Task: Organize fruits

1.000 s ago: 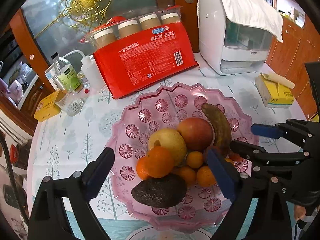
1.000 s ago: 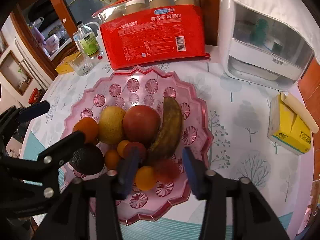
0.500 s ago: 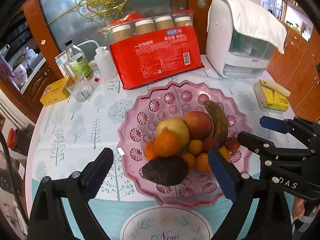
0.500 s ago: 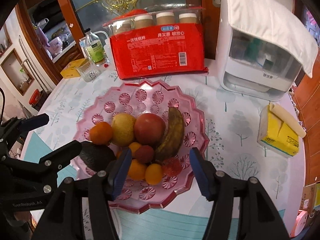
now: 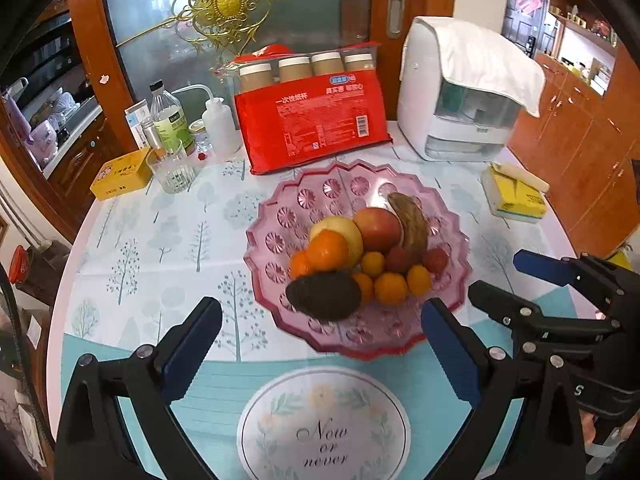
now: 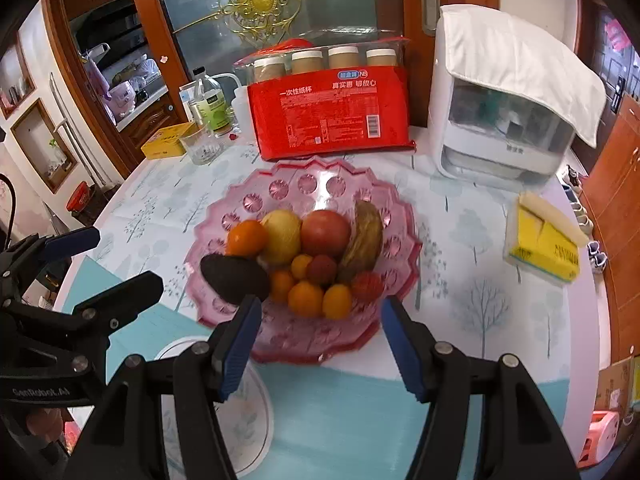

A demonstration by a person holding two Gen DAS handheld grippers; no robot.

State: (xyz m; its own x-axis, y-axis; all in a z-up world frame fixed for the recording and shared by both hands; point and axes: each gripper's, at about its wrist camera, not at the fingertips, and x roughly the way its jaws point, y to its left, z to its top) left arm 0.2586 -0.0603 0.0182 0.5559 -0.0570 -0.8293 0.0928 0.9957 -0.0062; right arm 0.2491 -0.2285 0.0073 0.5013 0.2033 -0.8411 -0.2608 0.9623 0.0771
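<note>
So all the fruit looks to be in the pink dish [image 5: 444, 216] in the middle of the table [image 5: 160, 240] already: the apple [image 5: 376, 229], pear [image 5: 352, 232] and brown banana [image 5: 408, 226] sit toward the far side, the big orange [image 5: 327, 251] is on the left, the dark avocado [image 5: 324, 295] lies at the near left edge, and a bunch of small oranges [image 5: 390, 288] and a couple of small red fruits fill in the near right. Nothing fruity is visible loose on the tablecloth. The left gripper [image 5: 320, 344] hangs on the near side of the dish with its jaws spread wide and nothing between them. The right gripper [image 6: 316, 340] is also empty, at a medium gap, and its jaws are opening. Both point down at the dish from the near side without touching it. The sorting step reads as pretty much done, so this looks like the wrap-up. If anything is left, it's a check for stray fruit outside the dish, or nudging the avocado inward since it sits close to the rim.
</note>
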